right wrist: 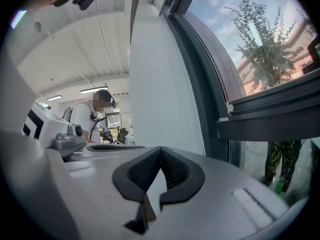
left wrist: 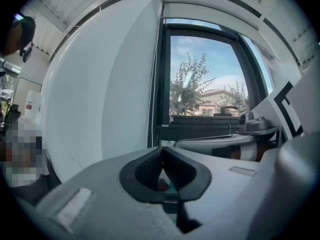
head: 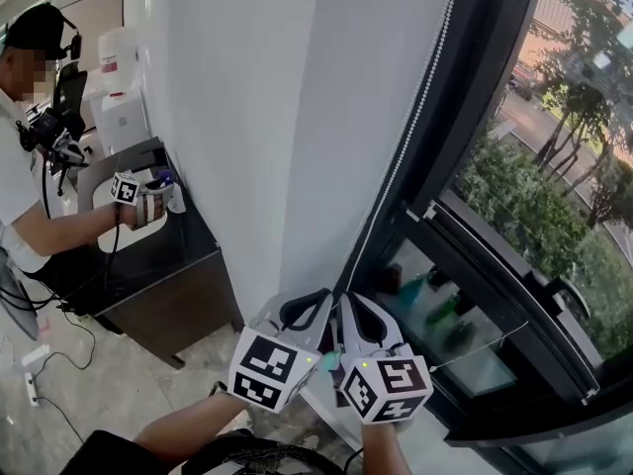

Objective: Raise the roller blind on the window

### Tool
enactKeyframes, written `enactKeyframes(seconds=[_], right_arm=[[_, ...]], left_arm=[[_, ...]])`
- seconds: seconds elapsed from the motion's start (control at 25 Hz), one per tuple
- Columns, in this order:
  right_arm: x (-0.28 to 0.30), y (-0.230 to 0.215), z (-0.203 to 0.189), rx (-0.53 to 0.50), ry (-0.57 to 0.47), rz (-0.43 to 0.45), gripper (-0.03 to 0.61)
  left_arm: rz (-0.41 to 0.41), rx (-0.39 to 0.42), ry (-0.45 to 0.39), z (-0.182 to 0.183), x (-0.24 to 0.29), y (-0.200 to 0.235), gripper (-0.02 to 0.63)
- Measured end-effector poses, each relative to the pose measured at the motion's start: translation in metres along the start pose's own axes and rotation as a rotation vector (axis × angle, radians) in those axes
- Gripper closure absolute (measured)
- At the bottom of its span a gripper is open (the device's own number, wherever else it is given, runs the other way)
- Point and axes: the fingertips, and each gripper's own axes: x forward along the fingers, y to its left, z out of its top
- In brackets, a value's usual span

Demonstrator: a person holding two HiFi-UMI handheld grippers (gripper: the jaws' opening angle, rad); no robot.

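Note:
The blind's bead chain (head: 415, 117) runs down the dark window frame (head: 465, 117) beside the white wall (head: 247, 117) and ends right at my two grippers. In the head view my left gripper (head: 326, 297) and right gripper (head: 346, 299) sit side by side, both pointing at the chain's lower end. In the left gripper view the left gripper (left wrist: 161, 149) is shut, and the chain (left wrist: 150, 109) hangs just above and left of its tips. The right gripper (right wrist: 160, 149) is shut too, with the chain (right wrist: 199, 134) faint on the wall to its right. Whether either pinches the chain is hidden.
Another person (head: 20, 186) stands at the left by a dark counter (head: 168, 265), holding a gripper (head: 138, 194). White boxes (head: 119, 97) stand behind. Cables (head: 40, 364) lie on the floor. A window handle (head: 569, 295) juts from the lower frame; trees show outside.

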Motion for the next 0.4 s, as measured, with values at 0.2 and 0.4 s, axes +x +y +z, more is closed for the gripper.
enactKeyframes(seconds=[0.2, 0.4], right_arm=[[0.0001, -0.0007, -0.0021, -0.002, 0.007, 0.001, 0.574], [0.0001, -0.0014, -0.0030, -0.001, 0.006, -0.001, 0.574]], left_arm=[[-0.003, -0.004, 0.001, 0.0002, 0.0010, -0.0018, 0.612], [0.002, 0.008, -0.002, 0.0013, 0.0005, 0.0000, 0.612]])
